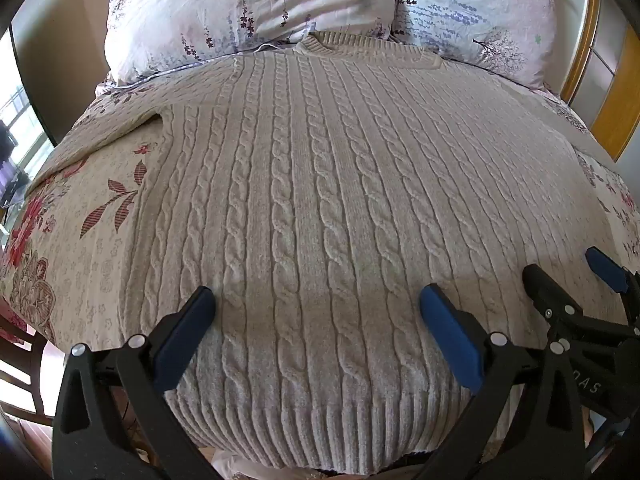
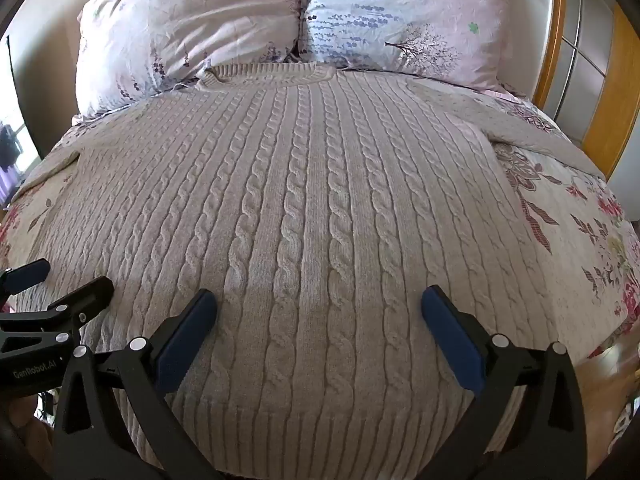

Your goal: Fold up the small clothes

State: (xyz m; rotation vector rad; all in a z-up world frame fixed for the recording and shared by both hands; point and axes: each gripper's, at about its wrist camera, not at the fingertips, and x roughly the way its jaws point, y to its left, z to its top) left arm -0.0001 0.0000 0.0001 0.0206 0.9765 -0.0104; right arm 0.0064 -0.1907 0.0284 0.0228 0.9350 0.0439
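A beige cable-knit sweater (image 1: 320, 200) lies flat on the bed, collar (image 1: 340, 42) toward the pillows and ribbed hem (image 1: 320, 420) nearest me. My left gripper (image 1: 316, 300) hovers open over the lower left part of the sweater, nothing between its blue pads. My right gripper (image 2: 320, 300) hovers open over the lower right part of the sweater (image 2: 312, 208), also empty. Each gripper shows in the other's view: the right gripper (image 1: 568, 268) at the right edge, the left gripper (image 2: 68, 276) at the left edge. The sleeves spread out to both sides.
A floral bedspread (image 1: 80, 220) covers the bed (image 2: 580, 232). Two flowered pillows (image 1: 240, 12) (image 2: 400, 20) lean at the head. A wooden headboard frame (image 2: 552, 40) stands at the right. A wooden chair (image 1: 20, 360) sits by the left bed edge.
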